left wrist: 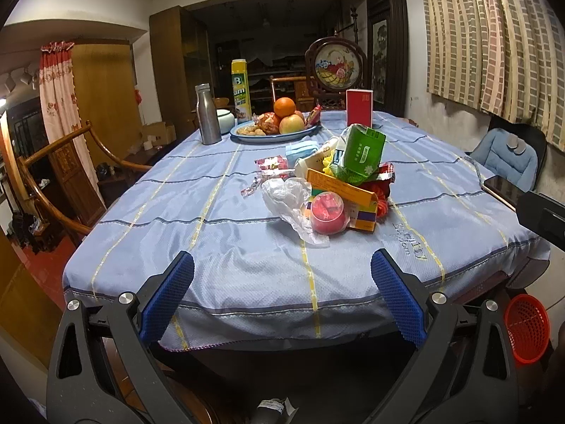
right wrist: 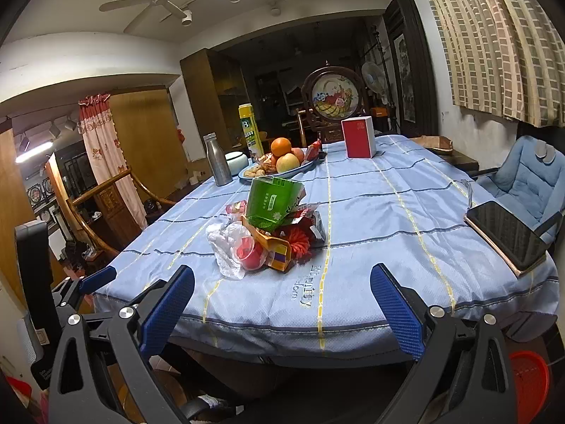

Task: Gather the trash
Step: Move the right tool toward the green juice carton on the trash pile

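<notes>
"While both tools hang short of the table edge, how do they stand?"

"Left gripper spread wide, holding nothing; right gripper likewise wide and empty."

"And the rubbish?"

"Trash pile sits on the blue tablecloth, ahead of both. It lies slightly right of the left tool's line and slightly left of the right tool's, so I judge neither clearly nearer. A crumpled plastic bag and red plastic cup face us first."

"Where does it go?"

"Probably the red basket low on the right, though it is half cut off."
</notes>
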The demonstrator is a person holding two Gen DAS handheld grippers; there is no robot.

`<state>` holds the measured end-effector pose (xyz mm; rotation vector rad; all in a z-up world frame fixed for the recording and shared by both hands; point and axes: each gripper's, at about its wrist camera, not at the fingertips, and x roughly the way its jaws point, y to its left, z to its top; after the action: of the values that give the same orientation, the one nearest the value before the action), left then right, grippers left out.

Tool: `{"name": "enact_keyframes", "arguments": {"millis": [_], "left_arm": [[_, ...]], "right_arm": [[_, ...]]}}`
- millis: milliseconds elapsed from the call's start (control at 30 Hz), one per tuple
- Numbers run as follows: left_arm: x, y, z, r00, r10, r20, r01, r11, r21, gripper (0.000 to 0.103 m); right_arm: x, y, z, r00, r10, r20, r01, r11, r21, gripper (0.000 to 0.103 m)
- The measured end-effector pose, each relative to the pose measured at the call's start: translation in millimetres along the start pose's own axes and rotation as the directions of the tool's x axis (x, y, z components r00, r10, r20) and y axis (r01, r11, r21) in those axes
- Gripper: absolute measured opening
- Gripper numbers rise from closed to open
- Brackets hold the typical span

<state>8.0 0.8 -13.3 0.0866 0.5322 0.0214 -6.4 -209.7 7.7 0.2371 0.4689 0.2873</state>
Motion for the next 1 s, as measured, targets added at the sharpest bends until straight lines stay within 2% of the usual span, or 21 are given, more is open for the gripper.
{"name": "enact_keyframes", "arguments": {"millis": [267,433,700,867,1000], "left_arm": [[10,9,-1,1.000,-0.001,-0.021,0.001,1.000,-0.018,0.096],[34,23,-3,0.996,-0.019,-0.087,0.013,0.998,-0.065,0.096],[88,26,5,0.981,-0.040,-0.189,0.024,0.996,-0.082,0.096],[118,36,19,0.976,-0.040,-0.214,0.017,0.994,-0.110,0.096],[134,44,27,0.979,0.011,-0.203,-0.031,0.995,-0.095,0.096]], "right_arm": [[6,-7,-3,1.000,0.009,-0.012,-0.008,0.999,0.037,0.097],[22,-17,-8,0.999,0.003,-0.032,-0.001,0.999,0.036,0.097],[69,-39,-9,0.995,0.007,-0.100,-0.001,0.998,0.057,0.097],[99,-44,7,0.993,0.026,-0.115,-0.020,0.998,0.054,0.097],[119,-35,28,0.991,0.072,-0.109,-0.068,0.997,0.035,0.097]]}}
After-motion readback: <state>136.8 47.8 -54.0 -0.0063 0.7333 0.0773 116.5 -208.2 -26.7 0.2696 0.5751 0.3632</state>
